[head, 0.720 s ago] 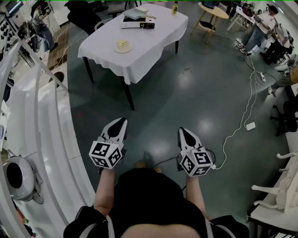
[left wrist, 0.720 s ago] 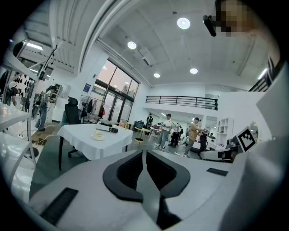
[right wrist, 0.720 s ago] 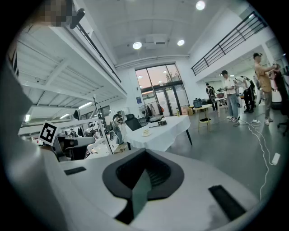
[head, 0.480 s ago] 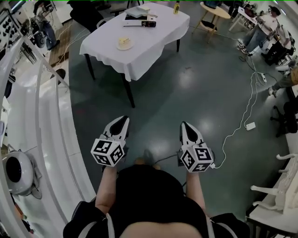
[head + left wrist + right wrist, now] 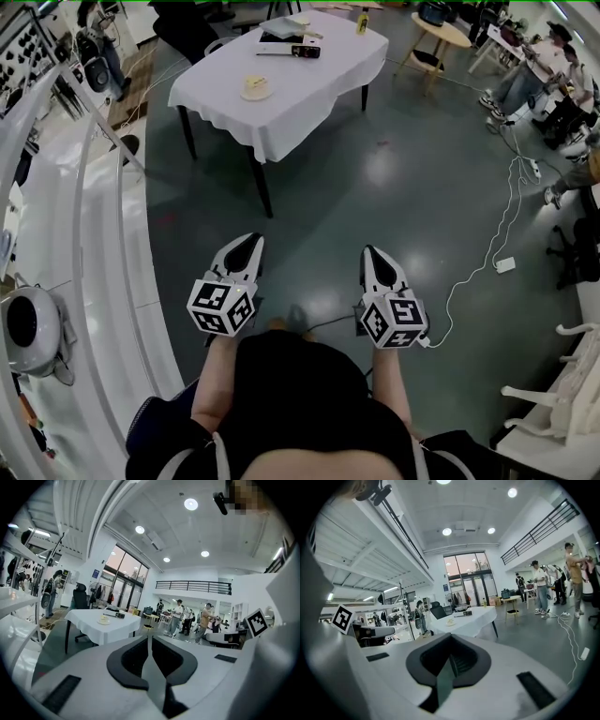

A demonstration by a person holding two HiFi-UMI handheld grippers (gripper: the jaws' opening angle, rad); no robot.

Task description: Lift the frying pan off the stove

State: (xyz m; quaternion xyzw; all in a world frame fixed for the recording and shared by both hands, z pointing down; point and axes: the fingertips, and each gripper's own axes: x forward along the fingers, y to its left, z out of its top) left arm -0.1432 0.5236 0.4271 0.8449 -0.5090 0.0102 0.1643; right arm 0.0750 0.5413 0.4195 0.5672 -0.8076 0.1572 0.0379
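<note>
I hold both grippers low in front of my body, above the dark floor and far from the table. My left gripper is shut with nothing in it, its pads meeting in the left gripper view. My right gripper is also shut and empty. A table with a white cloth stands ahead. At its far end lies a flat dark appliance, too small to tell apart from any pan. The same table shows in the left gripper view and in the right gripper view.
A small plate and a bottle are on the table. White curved railings run along the left. A white cable and power strip lie on the floor at right. People and a round side table are at the far right.
The head view has shifted a little, so the table now sits slightly further right in the picture. Both grippers stay shut and side by side in front of me.
</note>
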